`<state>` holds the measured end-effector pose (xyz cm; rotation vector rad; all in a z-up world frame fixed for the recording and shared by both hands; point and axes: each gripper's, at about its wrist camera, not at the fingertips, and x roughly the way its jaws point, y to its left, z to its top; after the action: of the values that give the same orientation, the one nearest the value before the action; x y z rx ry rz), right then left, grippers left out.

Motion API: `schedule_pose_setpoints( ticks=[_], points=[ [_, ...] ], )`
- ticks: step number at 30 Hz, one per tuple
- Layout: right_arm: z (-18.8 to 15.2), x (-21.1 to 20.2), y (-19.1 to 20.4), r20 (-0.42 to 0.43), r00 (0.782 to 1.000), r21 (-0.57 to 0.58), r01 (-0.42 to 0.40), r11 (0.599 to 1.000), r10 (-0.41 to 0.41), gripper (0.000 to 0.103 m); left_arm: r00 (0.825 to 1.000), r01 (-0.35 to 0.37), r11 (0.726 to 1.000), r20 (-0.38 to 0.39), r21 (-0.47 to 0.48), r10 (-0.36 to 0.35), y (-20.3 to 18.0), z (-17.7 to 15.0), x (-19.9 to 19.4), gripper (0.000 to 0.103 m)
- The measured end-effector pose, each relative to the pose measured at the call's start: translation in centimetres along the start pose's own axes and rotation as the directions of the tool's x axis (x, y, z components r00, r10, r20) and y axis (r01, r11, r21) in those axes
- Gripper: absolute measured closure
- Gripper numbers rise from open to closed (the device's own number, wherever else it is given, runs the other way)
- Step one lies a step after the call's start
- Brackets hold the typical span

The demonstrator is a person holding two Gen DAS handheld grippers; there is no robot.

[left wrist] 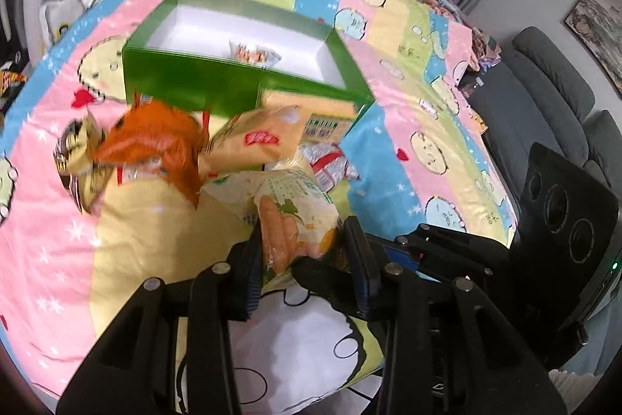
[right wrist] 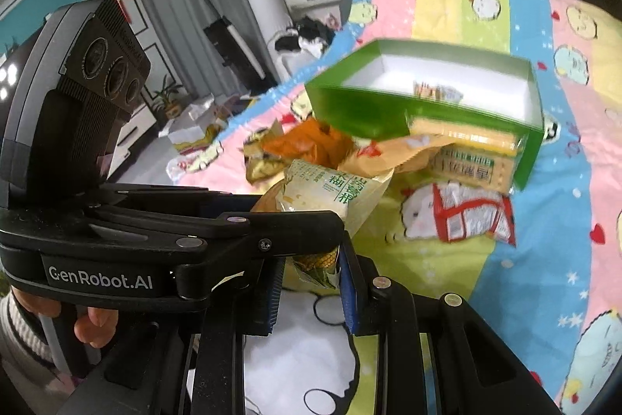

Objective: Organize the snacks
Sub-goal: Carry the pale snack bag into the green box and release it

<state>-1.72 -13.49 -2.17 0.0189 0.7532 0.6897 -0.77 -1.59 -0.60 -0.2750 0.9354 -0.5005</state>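
Observation:
A green box point(left wrist: 194, 84) with a white inside stands on a cartoon bedsheet and holds one small packet point(left wrist: 254, 55). In front of it lies a pile of snack bags: an orange bag point(left wrist: 155, 146), a tan bag point(left wrist: 252, 139), a red-and-white bag point(left wrist: 330, 162). My left gripper point(left wrist: 301, 251) is shut on a pale cereal bag with carrot and corn pictures point(left wrist: 295, 212). In the right wrist view the same bag point(right wrist: 330, 193) sits between the fingers of my right gripper point(right wrist: 311, 282), which grips its lower end. The left gripper body point(right wrist: 116, 220) crosses in front.
The bedsheet point(left wrist: 408, 142) covers the whole work surface. A grey sofa point(left wrist: 552, 84) is on the right in the left wrist view. A cabinet, a mop and clothes point(right wrist: 303, 39) lie beyond the bed's far edge. A yellow carton point(right wrist: 466, 158) leans against the box.

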Motion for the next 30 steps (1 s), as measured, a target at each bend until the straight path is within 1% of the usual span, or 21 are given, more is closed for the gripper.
schedule_pose_setpoints(
  ticks=[11,18,24,30],
  points=[
    [2.3,-2.4,-0.2,0.105,0.993,-0.016,0.057,0.998,-0.055,0.075,0.997,0.027,0.997,0.065,0.070,-0.032,-2.1,2.9,-1.0,0.066],
    [4.7,-2.8,-1.6,0.161,0.983,-0.013,0.088,0.996,-0.084,0.075,0.995,0.035,0.993,0.092,0.113,-0.045,-2.9,6.2,-0.5,0.066],
    [6.8,-2.5,-3.7,0.191,0.976,0.007,0.107,0.994,-0.106,0.075,0.994,0.053,0.991,0.088,0.126,-0.064,-2.7,9.4,1.3,0.066],
    [9.0,-0.3,-6.6,0.175,0.978,0.032,0.113,0.993,-0.117,0.075,0.996,0.066,0.994,0.049,0.089,-0.071,-1.3,12.4,4.3,0.066]
  ],
)
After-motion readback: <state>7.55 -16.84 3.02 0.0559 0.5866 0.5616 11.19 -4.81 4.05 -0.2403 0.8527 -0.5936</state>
